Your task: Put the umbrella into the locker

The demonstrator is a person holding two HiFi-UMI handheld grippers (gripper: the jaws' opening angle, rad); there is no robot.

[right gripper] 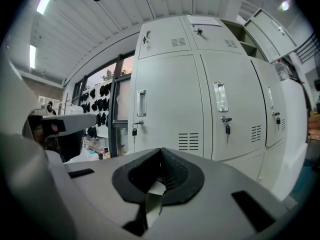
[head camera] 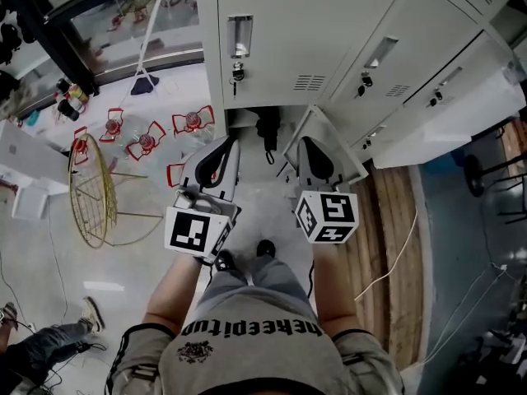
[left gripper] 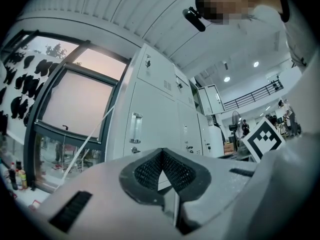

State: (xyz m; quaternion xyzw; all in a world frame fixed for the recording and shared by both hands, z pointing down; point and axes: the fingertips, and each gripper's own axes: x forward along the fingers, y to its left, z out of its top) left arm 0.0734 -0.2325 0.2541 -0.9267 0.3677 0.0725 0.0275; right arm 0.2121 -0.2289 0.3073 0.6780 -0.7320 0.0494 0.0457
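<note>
With the left tool [head camera: 222, 156] and the right tool [head camera: 311, 153] both clenched empty before the lockers [head camera: 280, 23], a dark shape, apparently the umbrella [head camera: 267, 130], sits low among them beside an open door [head camera: 336, 151], liable to topple out if bumped.

Grey T-shirt [head camera: 247, 340], black-trimmed sleeves [head camera: 132, 348], black shoes [head camera: 224, 260]; pale left gripper [head camera: 229, 138], right gripper [head camera: 303, 140]; 2 black-and-white marker cubes [head camera: 198, 230]
</note>
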